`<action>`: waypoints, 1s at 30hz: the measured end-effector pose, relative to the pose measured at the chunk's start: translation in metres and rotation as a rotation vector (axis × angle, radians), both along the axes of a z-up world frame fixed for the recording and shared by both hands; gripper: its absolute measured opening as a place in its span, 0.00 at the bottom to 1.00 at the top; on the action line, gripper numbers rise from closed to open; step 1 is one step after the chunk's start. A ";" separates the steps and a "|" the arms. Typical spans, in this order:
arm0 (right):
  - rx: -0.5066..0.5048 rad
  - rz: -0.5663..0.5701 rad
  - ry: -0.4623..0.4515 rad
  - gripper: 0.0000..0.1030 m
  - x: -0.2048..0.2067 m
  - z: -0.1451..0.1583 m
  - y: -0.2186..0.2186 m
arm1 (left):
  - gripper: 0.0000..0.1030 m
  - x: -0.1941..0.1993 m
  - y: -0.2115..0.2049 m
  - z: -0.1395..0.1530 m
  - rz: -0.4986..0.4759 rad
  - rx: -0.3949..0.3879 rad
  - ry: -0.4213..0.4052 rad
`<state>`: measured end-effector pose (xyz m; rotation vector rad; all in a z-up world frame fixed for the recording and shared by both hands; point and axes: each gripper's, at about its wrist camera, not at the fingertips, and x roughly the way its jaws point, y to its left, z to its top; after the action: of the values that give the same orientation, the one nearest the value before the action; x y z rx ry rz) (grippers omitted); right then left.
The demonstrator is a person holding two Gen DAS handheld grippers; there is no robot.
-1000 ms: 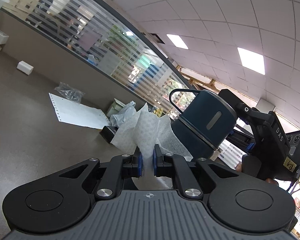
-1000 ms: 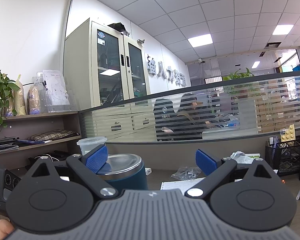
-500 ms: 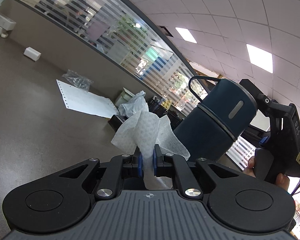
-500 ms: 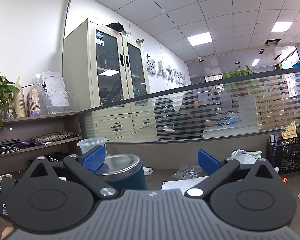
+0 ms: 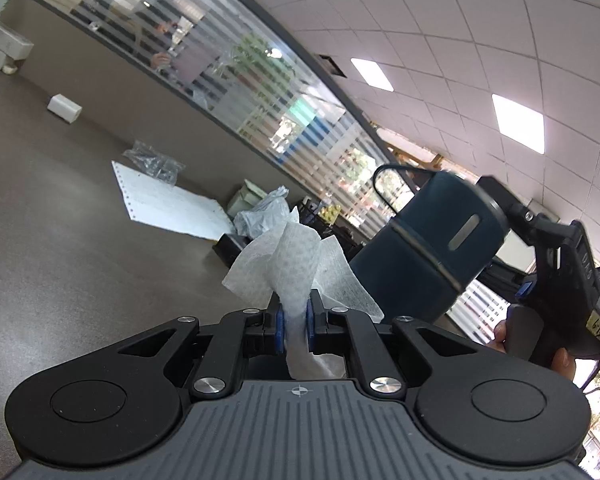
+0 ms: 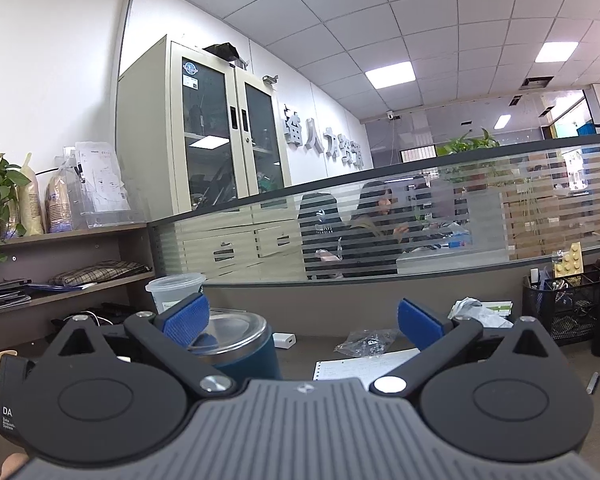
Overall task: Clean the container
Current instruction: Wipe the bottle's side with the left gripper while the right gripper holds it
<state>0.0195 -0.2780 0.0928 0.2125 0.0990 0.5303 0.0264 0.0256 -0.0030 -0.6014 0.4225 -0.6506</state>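
One grey-brown desk (image 5: 52,240) (striped glass partition (image 6: 480,208) behind).

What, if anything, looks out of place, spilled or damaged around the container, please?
Nothing looks spilled or damaged. The container stands upright on the desk; its lean in the left view is only camera tilt. A crumpled plastic bag lies loose by a paper sheet.
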 end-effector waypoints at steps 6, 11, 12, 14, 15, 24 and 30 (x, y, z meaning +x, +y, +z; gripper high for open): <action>-0.027 -0.026 0.053 1.00 0.001 0.005 0.000 | 0.13 -0.010 0.001 0.015 -0.019 -0.031 -0.059; -0.043 -0.039 0.034 1.00 -0.001 0.002 0.004 | 0.13 -0.017 0.001 0.030 0.008 -0.054 -0.118; -0.043 -0.041 0.032 1.00 -0.001 0.002 0.004 | 0.13 -0.016 0.001 0.032 0.011 -0.055 -0.120; -0.028 -0.034 0.039 1.00 0.000 -0.001 0.003 | 0.13 -0.014 -0.001 0.034 0.017 -0.057 -0.113; -0.020 -0.030 0.044 1.00 0.001 -0.002 0.001 | 0.13 -0.013 -0.003 0.033 0.016 -0.056 -0.106; -0.038 -0.036 0.019 1.00 -0.001 -0.003 0.001 | 0.12 -0.011 -0.006 0.027 0.013 -0.034 -0.069; -0.018 -0.023 0.029 1.00 0.001 -0.006 -0.003 | 0.12 -0.012 -0.006 0.022 0.019 0.006 -0.054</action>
<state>0.0200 -0.2811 0.0866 0.2032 0.1292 0.5030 0.0146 0.0191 0.0190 -0.5799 0.3681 -0.6460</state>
